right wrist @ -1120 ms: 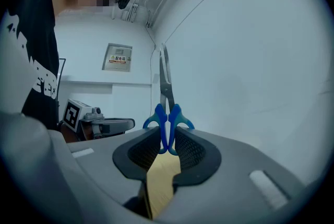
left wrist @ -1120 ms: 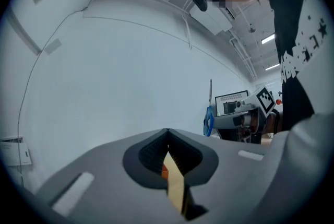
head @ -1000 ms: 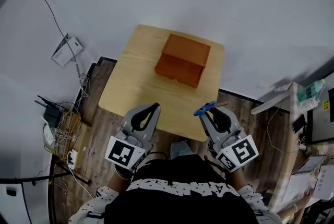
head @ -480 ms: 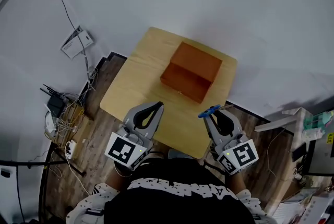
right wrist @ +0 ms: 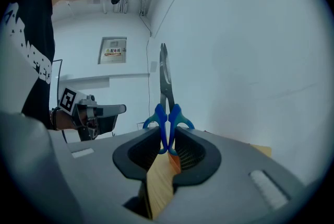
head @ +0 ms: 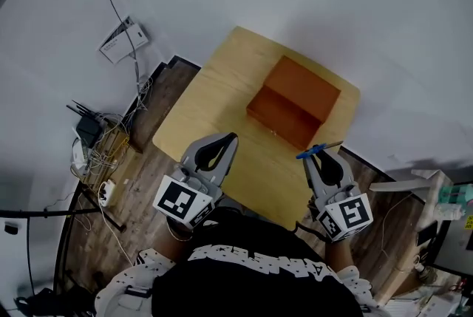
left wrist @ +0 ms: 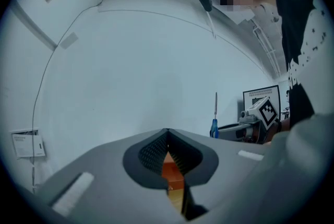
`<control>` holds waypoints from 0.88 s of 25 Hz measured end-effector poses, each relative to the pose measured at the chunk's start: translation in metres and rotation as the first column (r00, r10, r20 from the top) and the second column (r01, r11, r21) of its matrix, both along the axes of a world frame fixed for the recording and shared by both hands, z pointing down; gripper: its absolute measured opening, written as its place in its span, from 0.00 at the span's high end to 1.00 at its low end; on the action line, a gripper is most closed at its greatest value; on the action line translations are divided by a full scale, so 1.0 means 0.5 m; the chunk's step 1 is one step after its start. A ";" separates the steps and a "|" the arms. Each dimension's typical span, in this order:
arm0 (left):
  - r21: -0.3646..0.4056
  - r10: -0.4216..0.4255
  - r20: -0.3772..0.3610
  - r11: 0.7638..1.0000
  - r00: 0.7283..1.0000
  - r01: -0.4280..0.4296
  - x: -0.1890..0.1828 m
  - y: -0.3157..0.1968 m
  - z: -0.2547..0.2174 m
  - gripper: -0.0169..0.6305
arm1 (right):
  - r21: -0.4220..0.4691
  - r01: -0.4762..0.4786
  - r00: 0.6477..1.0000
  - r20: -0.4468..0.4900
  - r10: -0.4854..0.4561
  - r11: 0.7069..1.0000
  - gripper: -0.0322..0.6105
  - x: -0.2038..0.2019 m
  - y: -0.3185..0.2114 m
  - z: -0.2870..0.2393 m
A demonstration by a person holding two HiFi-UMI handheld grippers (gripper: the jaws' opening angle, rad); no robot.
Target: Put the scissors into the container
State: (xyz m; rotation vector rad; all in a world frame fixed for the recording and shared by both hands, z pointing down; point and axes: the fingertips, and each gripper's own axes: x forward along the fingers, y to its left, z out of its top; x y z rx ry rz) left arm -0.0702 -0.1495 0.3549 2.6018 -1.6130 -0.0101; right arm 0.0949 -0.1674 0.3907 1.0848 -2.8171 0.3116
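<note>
A pair of blue-handled scissors [head: 310,151] is clamped by its handles in my right gripper [head: 319,152], just off the near right edge of the light wooden table [head: 222,105]. In the right gripper view the scissors [right wrist: 167,113] stand with their metal blades pointing up out of the right gripper [right wrist: 168,137]. The container, an orange-brown box [head: 294,103], sits at the table's far right; whether it is open I cannot tell. My left gripper [head: 230,137] hovers over the table's near edge, shut and holding nothing. In the left gripper view the box [left wrist: 172,171] shows through the left gripper [left wrist: 166,133].
A tangle of cables and a black router [head: 90,132] lies on the wooden floor left of the table, with a power strip [head: 106,193] nearby. A paper sheet [head: 123,40] hangs on the white wall. Clutter and a white bar [head: 403,183] stand at the right.
The head view has swung, so the table and box now sit further right and lower. Both grippers keep their pose near the table's near edge, scissors still held.
</note>
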 end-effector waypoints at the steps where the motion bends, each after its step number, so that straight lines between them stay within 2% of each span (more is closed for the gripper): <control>1: 0.003 0.019 0.000 1.000 1.000 -0.019 -0.001 -0.012 -0.003 0.97 | -0.002 -0.013 1.000 -0.010 0.013 1.000 0.79 -0.004 -0.009 0.005; 6: 0.037 0.073 0.017 0.997 0.997 -0.073 -0.024 -0.075 -0.029 0.97 | -0.013 -0.071 0.996 -0.046 0.070 0.997 0.79 -0.022 -0.058 0.023; 10: 0.017 0.106 0.000 0.994 0.994 -0.106 -0.034 -0.118 -0.021 0.97 | -0.037 -0.122 0.991 -0.057 0.120 0.992 0.79 -0.022 -0.090 0.053; 14: 0.003 0.140 0.034 0.990 0.990 -0.140 -0.030 -0.150 -0.008 0.97 | -0.064 -0.159 0.984 -0.091 0.152 0.985 0.79 -0.018 -0.116 0.082; 22: -0.005 0.205 0.019 0.979 0.979 -0.205 -0.029 -0.200 -0.002 0.97 | -0.110 -0.183 0.974 -0.157 0.165 0.977 0.79 -0.035 -0.151 0.132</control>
